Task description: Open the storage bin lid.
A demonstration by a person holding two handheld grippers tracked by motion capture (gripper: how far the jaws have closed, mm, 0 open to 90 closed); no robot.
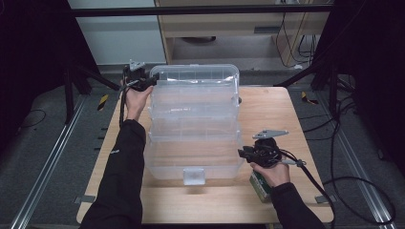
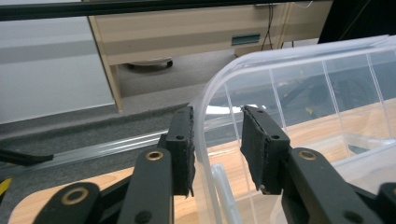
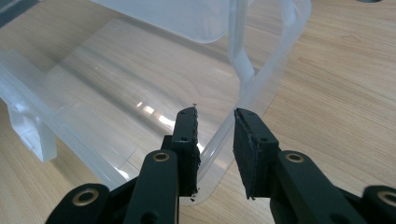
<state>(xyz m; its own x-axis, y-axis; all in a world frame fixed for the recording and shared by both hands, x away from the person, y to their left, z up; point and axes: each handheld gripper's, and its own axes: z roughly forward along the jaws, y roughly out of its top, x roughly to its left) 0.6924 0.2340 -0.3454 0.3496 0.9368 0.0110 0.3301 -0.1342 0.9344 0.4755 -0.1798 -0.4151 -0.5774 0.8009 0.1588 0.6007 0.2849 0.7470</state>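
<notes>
A clear plastic organizer box (image 1: 193,126) — three stepped tiers fanned open, the top tray ribbed into compartments, a frosted latch on its front wall — sits mid-table on the wooden table (image 1: 267,112). At the box's far-left corner, the left gripper (image 1: 149,82) straddles the top tray's rounded rim; its jaws stand partly apart, one pad just beside the wall, the other clear of it. At the box's near-right corner, the right gripper (image 1: 241,153) brackets the bottom tier's rim with a moderate gap — whether its pads press the plastic cannot be told. A green carton (image 1: 260,186) lies just right of the box, under that hand.
</notes>
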